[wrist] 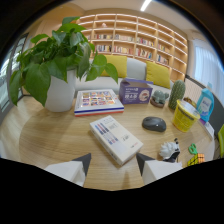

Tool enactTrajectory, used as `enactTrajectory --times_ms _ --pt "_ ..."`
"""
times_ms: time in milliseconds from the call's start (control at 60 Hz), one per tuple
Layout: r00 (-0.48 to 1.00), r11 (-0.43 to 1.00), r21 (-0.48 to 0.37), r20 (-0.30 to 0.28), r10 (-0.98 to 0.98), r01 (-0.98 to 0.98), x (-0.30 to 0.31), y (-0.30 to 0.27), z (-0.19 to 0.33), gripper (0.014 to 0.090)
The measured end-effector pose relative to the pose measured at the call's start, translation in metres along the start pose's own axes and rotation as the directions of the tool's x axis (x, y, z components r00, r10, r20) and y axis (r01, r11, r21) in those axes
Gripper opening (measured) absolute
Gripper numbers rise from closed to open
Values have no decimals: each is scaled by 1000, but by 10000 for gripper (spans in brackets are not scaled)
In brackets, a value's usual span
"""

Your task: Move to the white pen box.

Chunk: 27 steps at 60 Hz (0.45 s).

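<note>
In the gripper view the tool (pixel 111 167) hangs low over the wooden counter (pixel 45 135) with its two fingers spread apart and holding nothing, and the white pen box (pixel 116 138) lies flat just ahead of the fingertips, its near end reaching almost between them. The approach looks nearly done, with only a short closing-in left. The box's long axis runs diagonally, from its far end toward the potted plant (pixel 57 65) to its near end by the right finger.

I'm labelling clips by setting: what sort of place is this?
Probably a library or reading lounge: tall bookshelves fill the back wall, a sofa with yellow cushions stands before them, and a wooden table holds a potted plant.
</note>
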Motion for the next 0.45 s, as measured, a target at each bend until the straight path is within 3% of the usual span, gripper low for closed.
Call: enactTrajectory --times_ms 450 --pt "1000 1000 8 2 6 -6 0 -4 4 860"
